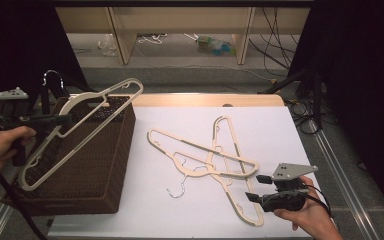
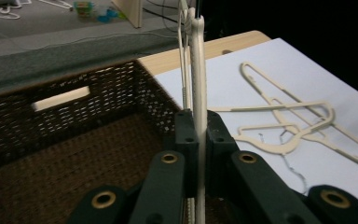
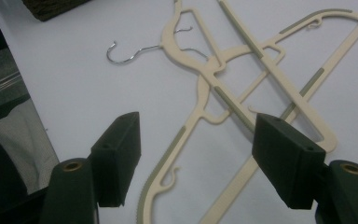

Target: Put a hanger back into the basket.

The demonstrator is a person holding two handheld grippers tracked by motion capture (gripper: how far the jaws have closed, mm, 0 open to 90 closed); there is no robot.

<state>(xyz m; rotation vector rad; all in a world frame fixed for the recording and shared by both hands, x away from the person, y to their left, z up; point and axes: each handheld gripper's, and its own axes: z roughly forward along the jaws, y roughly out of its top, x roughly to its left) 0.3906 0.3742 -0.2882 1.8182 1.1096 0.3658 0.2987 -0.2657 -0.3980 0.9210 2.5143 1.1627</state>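
We hold the left gripper (image 1: 55, 120) out over the brown wicker basket (image 1: 110, 165) at the left of the tabletop (image 1: 180, 210), and its jaws are pinched tight on a cream hanger (image 1: 80, 127). In the left gripper view the hanger's thin flat edge (image 2: 198, 84) runs straight up between the two black pads, gripped on both sides, with the basket's open inside just below. From the high view the hanger hangs tilted above the basket, its metal hook (image 1: 55, 76) at the far left, its long bar slanting down toward the near left.

Our right gripper (image 1: 257, 187) sits at the near right, jaws spread wide with nothing between them. In the right gripper view the crossed hangers (image 3: 242, 88) lie on the tabletop just beyond the open pads, and none is touched.

Count: three hangers in all, one lifted and two lying crossed (image 1: 220, 160) on the tabletop, right of the basket. One basket.

The hangers are flat cream plastic, triangle-shaped, with grey ribbed strips along the shoulders and thin wire hooks (image 3: 126, 52). The basket is dark woven wicker, box-shaped, with a slot handle (image 2: 60, 98) cut in its wall. The tabletop is covered in plain white, with a pale wooden strip (image 1: 205, 100) at its far edge.
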